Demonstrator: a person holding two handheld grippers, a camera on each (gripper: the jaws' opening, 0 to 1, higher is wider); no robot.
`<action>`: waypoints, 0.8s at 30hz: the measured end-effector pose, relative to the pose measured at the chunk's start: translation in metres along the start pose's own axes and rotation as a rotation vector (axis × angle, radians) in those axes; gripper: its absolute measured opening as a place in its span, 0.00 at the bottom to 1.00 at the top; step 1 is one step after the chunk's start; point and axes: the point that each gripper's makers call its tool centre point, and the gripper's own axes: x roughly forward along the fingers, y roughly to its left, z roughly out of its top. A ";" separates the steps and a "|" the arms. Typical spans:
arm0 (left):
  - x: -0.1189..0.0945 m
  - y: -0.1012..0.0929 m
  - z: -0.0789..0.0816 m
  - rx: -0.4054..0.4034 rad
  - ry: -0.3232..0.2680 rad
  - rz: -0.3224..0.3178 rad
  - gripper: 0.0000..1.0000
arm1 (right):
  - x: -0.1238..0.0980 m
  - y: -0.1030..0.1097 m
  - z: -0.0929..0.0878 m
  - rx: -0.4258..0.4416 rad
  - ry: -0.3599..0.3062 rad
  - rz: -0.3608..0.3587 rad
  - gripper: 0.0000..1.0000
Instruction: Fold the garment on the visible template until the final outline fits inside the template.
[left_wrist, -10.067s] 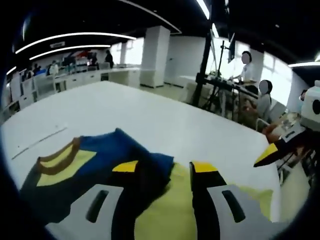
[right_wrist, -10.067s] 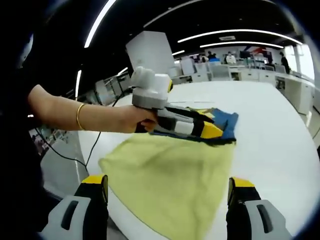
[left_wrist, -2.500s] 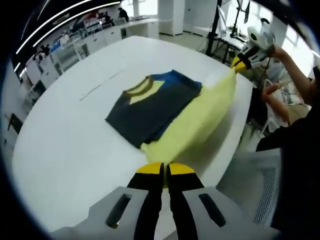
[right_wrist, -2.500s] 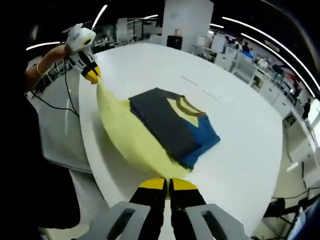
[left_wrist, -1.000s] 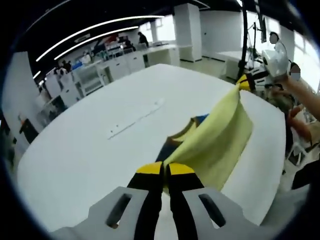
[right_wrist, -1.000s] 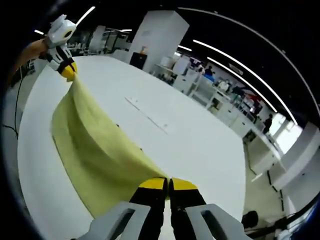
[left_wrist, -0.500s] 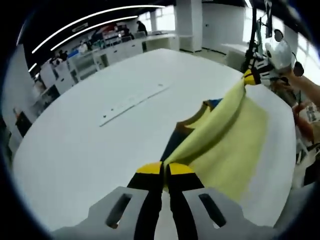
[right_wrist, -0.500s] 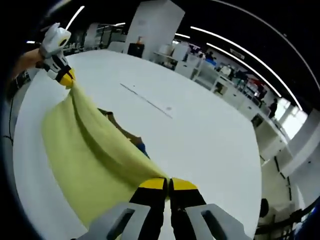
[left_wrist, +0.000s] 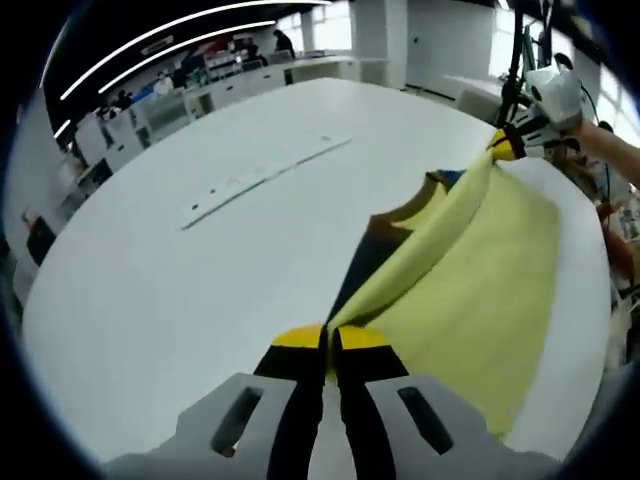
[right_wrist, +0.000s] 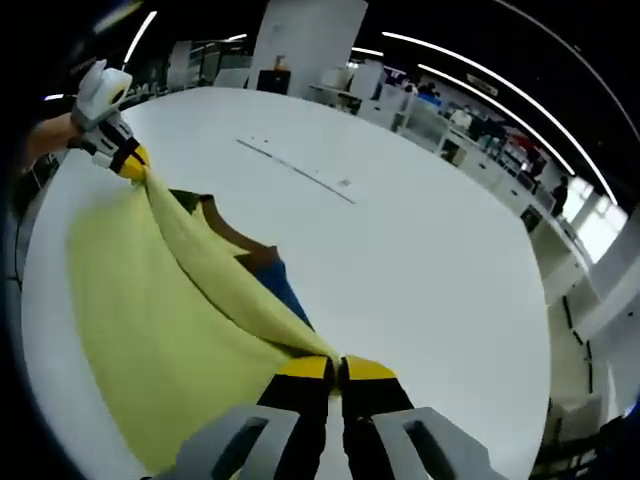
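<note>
Yellow cloth (left_wrist: 480, 290) stretched between both clamped grippers, left gripper (left_wrist: 330, 340) and right gripper (right_wrist: 335, 370), could sag and drag the folded garment (right_wrist: 275, 280) askew

A cloth (left_wrist: 480, 290) stretches between the left gripper (left_wrist: 329, 338) at bottom centre of the left gripper view and the right gripper (left_wrist: 508, 146) at upper right, draped over a garment (left_wrist: 385, 235) lying on the table (left_wrist: 180, 290). In the right gripper view, the garment (right_wrist: 262, 266) emerges right of the cloth (right_wrist: 150, 310).
</note>
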 end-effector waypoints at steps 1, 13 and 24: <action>0.001 0.000 -0.001 0.007 0.002 -0.001 0.00 | 0.002 0.000 -0.001 0.000 0.004 0.003 0.00; -0.001 0.007 -0.007 0.054 -0.005 0.017 0.10 | 0.006 0.001 -0.008 0.007 0.021 0.039 0.05; -0.010 -0.002 -0.005 0.243 -0.040 0.008 0.30 | -0.002 0.010 -0.006 -0.103 -0.005 0.093 0.33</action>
